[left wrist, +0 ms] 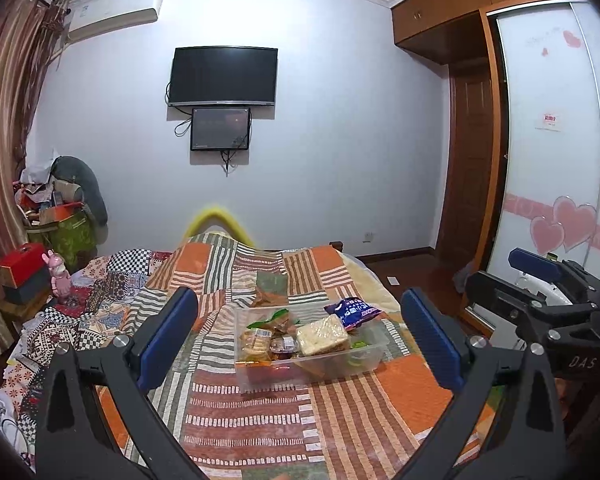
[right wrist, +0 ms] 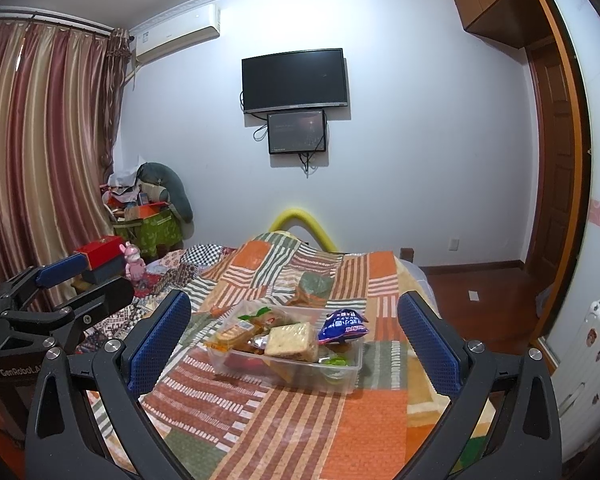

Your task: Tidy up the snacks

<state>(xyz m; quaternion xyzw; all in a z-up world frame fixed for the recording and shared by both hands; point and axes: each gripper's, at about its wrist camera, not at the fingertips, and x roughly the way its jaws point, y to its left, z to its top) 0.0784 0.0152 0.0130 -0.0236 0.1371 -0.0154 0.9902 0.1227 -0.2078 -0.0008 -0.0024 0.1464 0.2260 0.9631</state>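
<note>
Snack bin (right wrist: 332, 376), blue packet (right wrist: 342, 326), "GenRobot" and "DAS" on claws

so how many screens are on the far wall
2. The large black TV hangs mid-wall; the smaller screen sits directly below it. Both look dark. Nothing seems to hide a third.

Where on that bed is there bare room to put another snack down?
The striped patchwork quilt lies bare between the clear plastic snack box and the two open grippers, left and right. The box itself is crowded, the blue packet riding its rim.
</note>
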